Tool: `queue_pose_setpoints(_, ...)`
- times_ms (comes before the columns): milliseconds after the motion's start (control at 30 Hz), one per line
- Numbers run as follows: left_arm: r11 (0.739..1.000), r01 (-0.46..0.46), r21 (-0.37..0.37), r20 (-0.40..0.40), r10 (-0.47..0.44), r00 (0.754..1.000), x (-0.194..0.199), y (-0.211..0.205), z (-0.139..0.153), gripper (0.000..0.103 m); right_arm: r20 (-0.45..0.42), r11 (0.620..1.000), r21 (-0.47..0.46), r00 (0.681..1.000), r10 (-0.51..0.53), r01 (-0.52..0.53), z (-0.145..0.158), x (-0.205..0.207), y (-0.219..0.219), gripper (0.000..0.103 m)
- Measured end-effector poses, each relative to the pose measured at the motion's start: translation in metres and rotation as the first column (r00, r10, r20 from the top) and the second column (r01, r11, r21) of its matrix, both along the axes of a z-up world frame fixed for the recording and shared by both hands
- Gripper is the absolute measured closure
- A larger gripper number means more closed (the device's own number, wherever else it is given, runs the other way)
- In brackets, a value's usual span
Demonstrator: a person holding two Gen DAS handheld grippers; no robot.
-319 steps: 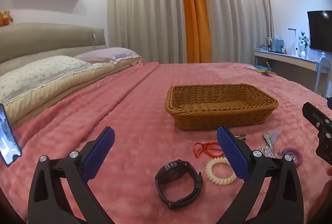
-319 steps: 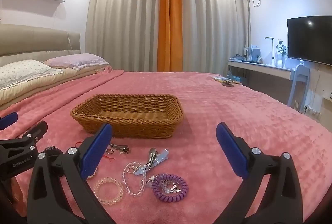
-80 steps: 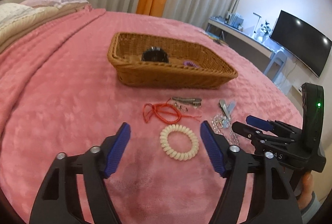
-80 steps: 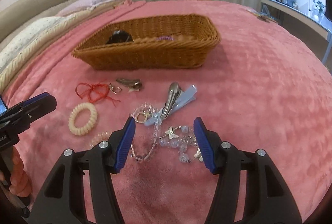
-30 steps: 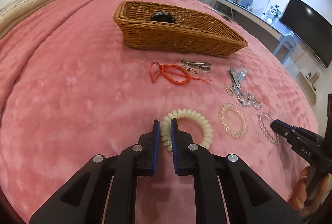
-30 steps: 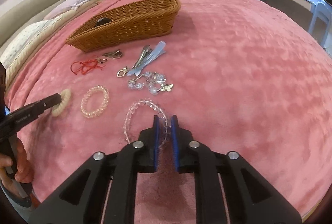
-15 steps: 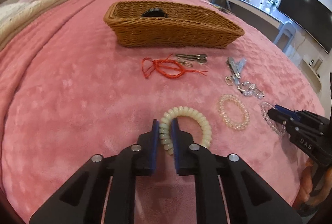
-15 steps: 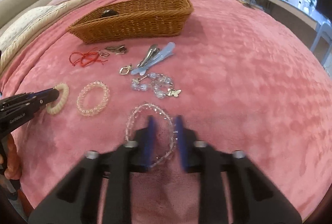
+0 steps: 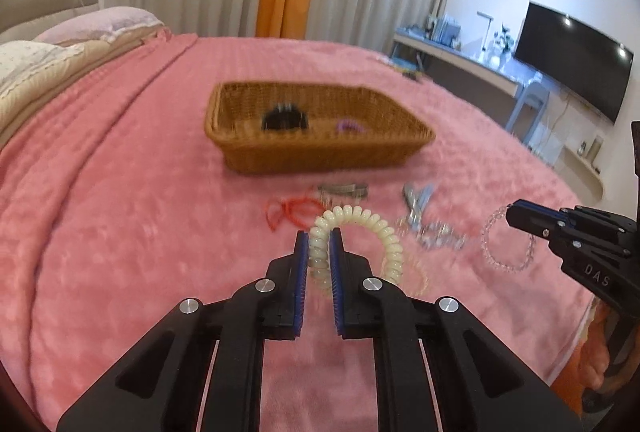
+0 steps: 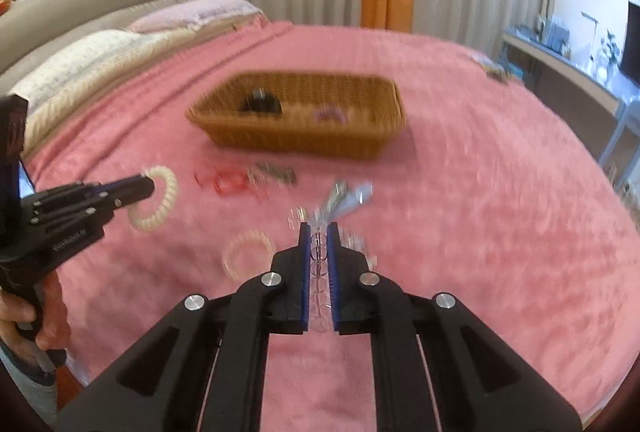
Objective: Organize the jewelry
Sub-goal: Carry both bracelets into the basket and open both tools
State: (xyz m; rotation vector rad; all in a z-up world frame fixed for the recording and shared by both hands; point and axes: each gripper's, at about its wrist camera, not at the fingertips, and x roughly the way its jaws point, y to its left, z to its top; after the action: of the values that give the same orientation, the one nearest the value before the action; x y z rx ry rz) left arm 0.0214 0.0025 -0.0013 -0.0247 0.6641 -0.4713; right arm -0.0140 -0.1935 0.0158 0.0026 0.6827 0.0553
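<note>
My left gripper [image 9: 319, 238] is shut on a cream spiral hair tie [image 9: 360, 220] and holds it lifted above the pink bedspread; it also shows in the right wrist view [image 10: 158, 202]. My right gripper [image 10: 319, 232] is shut on a clear bead bracelet [image 10: 319, 272], seen hanging from its tips in the left wrist view [image 9: 504, 246]. The wicker basket [image 9: 320, 156] stands ahead and holds a black watch [image 9: 284, 120] and a purple spiral tie [image 9: 350, 126].
On the bedspread lie a red cord [image 9: 292, 212], a metal hair clip [image 9: 344, 189], blue-silver clips [image 9: 416, 198], a crystal charm bracelet [image 9: 434, 234] and a pink clear spiral bracelet [image 10: 250, 258]. Pillows [image 9: 52, 60] lie at left; a desk and TV [image 9: 572, 60] at right.
Both grippers have risen from the bed and tilted up toward the basket, the left lifting the cream hair tie, the right lifting the clear bead bracelet. The view is motion-blurred.
</note>
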Motion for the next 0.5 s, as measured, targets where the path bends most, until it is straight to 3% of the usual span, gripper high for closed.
queue_pose_setpoints(267,1.0,-0.011,-0.017,0.095,0.012,0.995,0.048,-0.009,0.06,0.094,0.122,0.998,-0.009,0.991,0.064,-0.063,0.066,0.061,0.004,0.097)
queue_pose_setpoints(500,0.999,-0.044,-0.021,0.119,0.046,0.992,0.119,-0.032,0.05,0.094,0.102,0.994,0.047,0.991,0.091,-0.096,0.054,0.146,0.005,0.097)
